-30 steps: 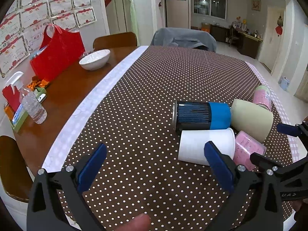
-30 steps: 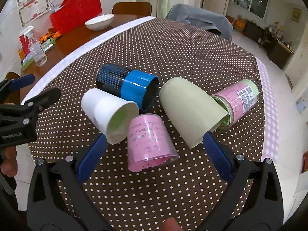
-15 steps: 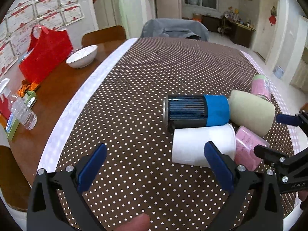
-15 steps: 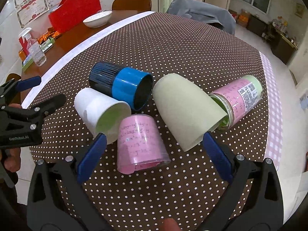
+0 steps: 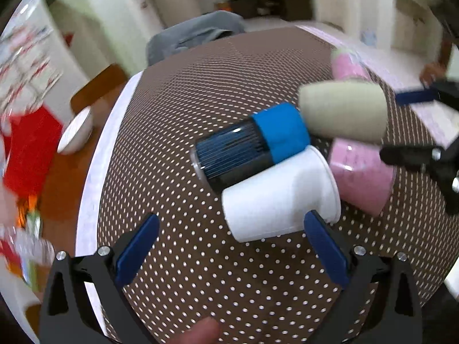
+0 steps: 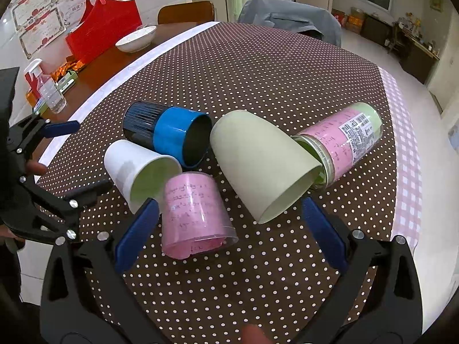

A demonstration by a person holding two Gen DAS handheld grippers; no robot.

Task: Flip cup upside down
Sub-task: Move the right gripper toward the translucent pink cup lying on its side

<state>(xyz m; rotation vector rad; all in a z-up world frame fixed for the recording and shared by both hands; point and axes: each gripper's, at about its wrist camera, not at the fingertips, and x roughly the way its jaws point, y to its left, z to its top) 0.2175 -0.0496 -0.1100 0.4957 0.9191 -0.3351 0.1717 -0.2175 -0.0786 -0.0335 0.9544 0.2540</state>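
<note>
Several cups lie on their sides on the brown dotted tablecloth point(image 6: 258, 68): a white cup point(image 6: 137, 169) point(image 5: 275, 197), a black and blue cup point(image 6: 166, 134) point(image 5: 249, 146), a pink cup point(image 6: 195, 212) point(image 5: 361, 177), a pale green cup point(image 6: 261, 160) point(image 5: 344, 111) and a pink-labelled jar point(image 6: 344, 143). My left gripper point(image 5: 232, 249) is open, its jaws just short of the white cup's base. My right gripper point(image 6: 229, 229) is open, its jaws either side of the pink and pale green cups. The left gripper also shows in the right wrist view point(image 6: 71, 157).
A white bowl point(image 6: 136, 38), a red bag point(image 6: 103, 31) and a small water bottle point(image 6: 53, 96) stand on the bare wood at the table's left. A chair with grey cloth point(image 6: 289, 17) is at the far side. The table's right edge is close to the jar.
My left gripper has swung and moved in toward the white cup, tilting its view. My right gripper has moved in slightly over the pink and green cups. The cups have not moved.
</note>
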